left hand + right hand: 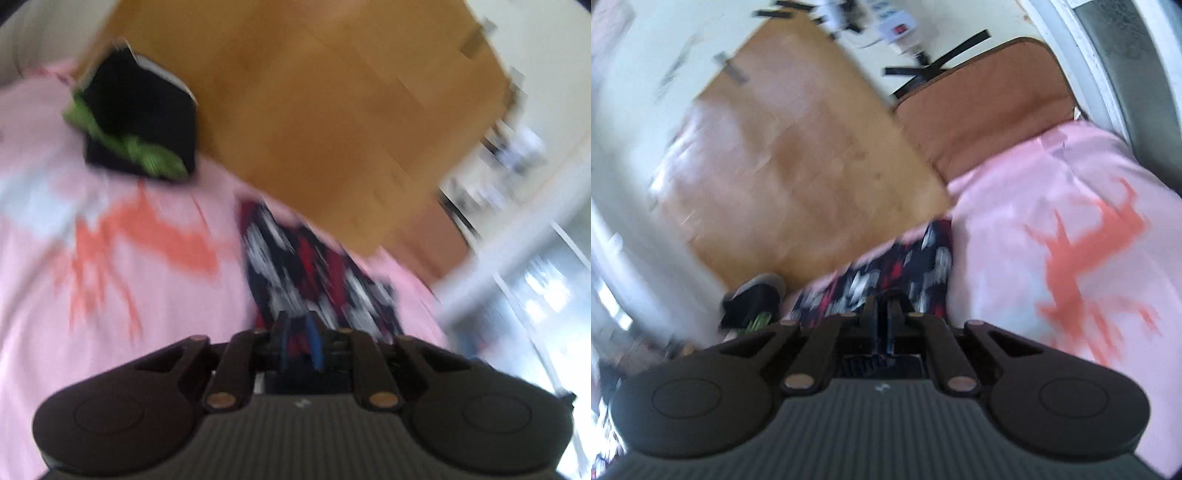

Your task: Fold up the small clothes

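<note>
1. Pink bed sheet with an orange print (147, 288) lies under everything in the left wrist view. The left gripper (297, 325) pinches an edge of the small dark cloth with red and white marks (306, 273), which lies stretched out on the sheet. A folded black and green cloth (136, 125) sits well apart.

2. In the right wrist view, the right gripper (884, 314) is squeezed together at the same cloth's edge (886, 269), near a brown wooden board (798, 166).

3. I think a fold is in hand. Next, both grippers should carry the edge across evenly.

4. No words can be read; it is all blurry.

pink sheet (155, 288): patterned garment (314, 273), black-green bundle (140, 122).
</note>
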A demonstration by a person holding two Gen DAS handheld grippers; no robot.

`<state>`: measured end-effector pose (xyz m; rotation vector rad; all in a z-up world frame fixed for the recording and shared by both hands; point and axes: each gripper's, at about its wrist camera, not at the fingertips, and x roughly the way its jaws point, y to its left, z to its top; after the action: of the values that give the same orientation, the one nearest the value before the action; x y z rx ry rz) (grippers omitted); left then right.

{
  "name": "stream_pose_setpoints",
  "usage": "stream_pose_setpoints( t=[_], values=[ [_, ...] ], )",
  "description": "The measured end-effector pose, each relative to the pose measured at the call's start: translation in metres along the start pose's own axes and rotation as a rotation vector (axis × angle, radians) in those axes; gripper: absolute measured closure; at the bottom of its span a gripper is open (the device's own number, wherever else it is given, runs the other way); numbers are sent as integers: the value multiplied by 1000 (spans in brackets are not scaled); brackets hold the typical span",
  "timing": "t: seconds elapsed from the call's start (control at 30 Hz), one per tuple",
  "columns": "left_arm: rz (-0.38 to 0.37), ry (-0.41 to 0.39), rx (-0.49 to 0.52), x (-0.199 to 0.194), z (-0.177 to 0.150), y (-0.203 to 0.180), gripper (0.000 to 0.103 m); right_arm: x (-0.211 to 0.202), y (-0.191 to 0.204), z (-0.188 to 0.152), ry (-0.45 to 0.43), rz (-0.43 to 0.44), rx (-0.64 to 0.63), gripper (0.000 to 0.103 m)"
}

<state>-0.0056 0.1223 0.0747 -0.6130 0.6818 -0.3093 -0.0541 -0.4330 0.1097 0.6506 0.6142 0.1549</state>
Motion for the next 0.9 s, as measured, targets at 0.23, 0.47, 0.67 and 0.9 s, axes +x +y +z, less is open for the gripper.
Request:
stream_pose_setpoints(
  t=[0.23,0.47,0.67,0.9],
  values=[
    [106,38,47,22,-5,12,42,69,0,5,47,-188,-145,60],
    [58,141,96,38,-33,12,34,44,-13,-41,122,-203,-193,50],
    [173,150,265,65,-47,-6,92,38,-10,-53,112,-303,-187,93],
    [200,149,281,55,-46,-4,67,23,-10,-63,59,-311,-148,78]
  ],
)
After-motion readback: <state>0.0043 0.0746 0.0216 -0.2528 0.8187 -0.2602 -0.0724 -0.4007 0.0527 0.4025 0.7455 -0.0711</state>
